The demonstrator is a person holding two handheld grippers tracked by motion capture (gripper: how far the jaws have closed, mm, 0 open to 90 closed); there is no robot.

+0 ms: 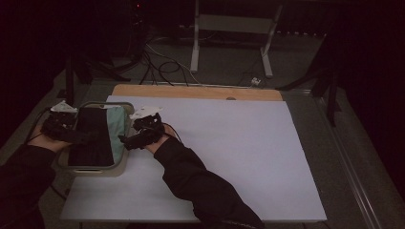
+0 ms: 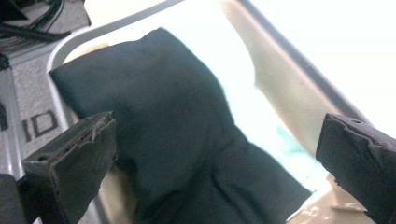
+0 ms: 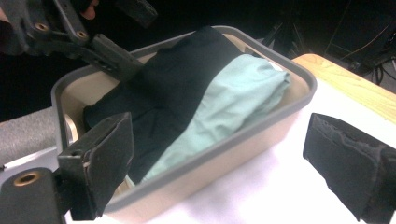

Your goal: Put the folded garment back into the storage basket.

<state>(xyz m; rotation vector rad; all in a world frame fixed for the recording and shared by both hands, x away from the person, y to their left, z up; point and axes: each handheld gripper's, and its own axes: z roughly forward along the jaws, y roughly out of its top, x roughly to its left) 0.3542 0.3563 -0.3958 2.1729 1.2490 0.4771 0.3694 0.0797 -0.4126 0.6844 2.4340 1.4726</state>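
Beige plastic bin (image 3: 261, 135) with a grey rounded rim sits at the near-left corner of the white-covered tabletop (image 1: 229, 152); a strip of bare wood shows along the far edge of that sheet. Two folded cloths lie in the bin side by side: a black cloth (image 3: 173, 88) and a pale green cloth (image 3: 233, 98), the black one overlapping the green edge.

Left claw (image 2: 217, 154): jaws wide apart, nothing between them, poised just above the black cloth. Its own view gives the matte weave and soft creases of the black cloth (image 2: 177, 140), with a washed-out sliver of the pale cloth beyond and the bin's inner wall (image 2: 285, 98) to the right jaw side.

Right claw (image 3: 219, 163): jaws wide apart, empty, straddling the bin's near wall from outside, one jaw over the bin interior and one over the white sheet. This view shows both cloth colours and the left claw (image 3: 116, 58) reaching in from the far side, touching or almost touching the black cloth; cannot tell which.

High view is dim: left claw (image 1: 71, 133) at the bin's outer side, right claw (image 1: 136, 138) at its tabletop side, dark sleeves (image 1: 200, 186) behind each
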